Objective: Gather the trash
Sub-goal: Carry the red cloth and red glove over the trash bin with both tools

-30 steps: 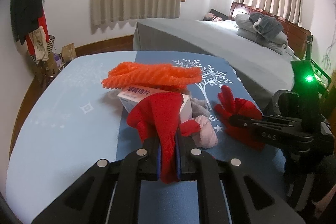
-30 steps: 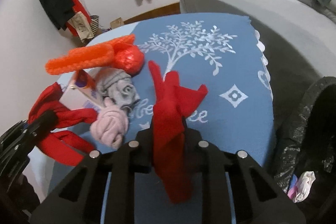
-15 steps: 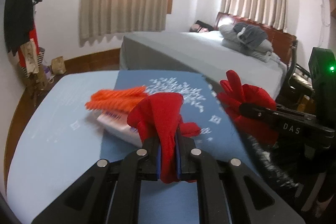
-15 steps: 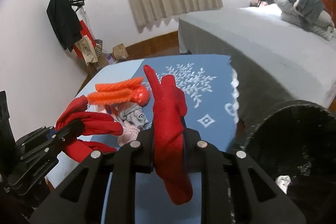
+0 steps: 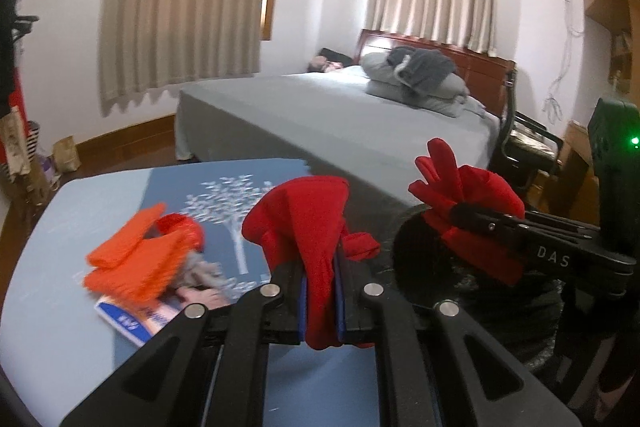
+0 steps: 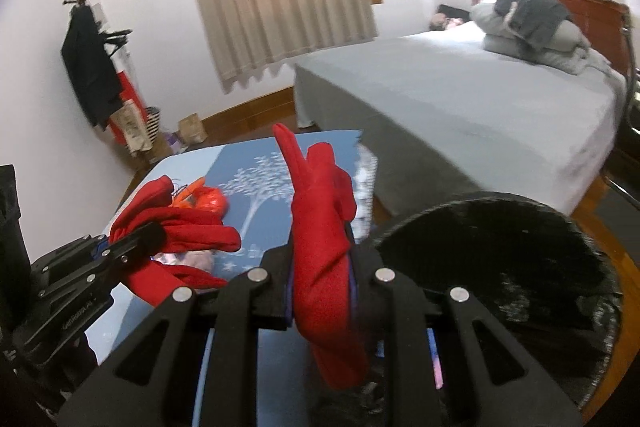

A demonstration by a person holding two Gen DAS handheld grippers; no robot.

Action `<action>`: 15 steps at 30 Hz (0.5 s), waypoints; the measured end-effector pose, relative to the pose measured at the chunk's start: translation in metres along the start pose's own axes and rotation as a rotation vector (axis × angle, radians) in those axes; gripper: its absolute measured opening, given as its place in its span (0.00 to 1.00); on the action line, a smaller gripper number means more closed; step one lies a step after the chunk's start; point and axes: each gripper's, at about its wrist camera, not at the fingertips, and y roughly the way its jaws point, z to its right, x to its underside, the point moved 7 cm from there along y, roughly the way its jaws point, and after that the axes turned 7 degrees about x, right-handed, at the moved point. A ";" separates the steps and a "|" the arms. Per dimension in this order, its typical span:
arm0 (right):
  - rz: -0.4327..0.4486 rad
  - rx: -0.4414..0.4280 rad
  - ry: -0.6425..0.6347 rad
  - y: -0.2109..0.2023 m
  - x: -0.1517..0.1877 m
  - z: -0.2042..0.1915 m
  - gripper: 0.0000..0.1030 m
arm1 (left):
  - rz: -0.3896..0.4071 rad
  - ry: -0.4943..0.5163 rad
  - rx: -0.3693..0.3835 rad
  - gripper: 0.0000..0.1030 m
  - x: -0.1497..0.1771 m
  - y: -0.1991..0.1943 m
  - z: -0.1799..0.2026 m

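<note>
Toward the left side of the blue table (image 5: 72, 347), an orange foam net (image 5: 136, 259) is lying on a blue-and-white box (image 5: 132, 319), beside grey and pink wads. Above the table's right edge, the left gripper (image 5: 320, 291) is clenching a red glove (image 5: 308, 227). Further right, over the black-lined bin (image 6: 520, 259) standing just beside the table's right edge, the right gripper (image 6: 320, 291) is clenching a second red glove (image 6: 320, 211), fingers pointing up.
</note>
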 end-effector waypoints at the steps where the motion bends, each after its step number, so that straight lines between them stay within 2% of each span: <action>1: 0.004 0.017 0.011 -0.003 0.001 0.010 0.18 | -0.002 0.010 0.015 0.10 -0.002 0.005 0.008; 15: 0.010 0.190 0.118 -0.029 0.026 0.107 0.18 | -0.048 0.077 0.177 0.10 -0.008 0.060 0.094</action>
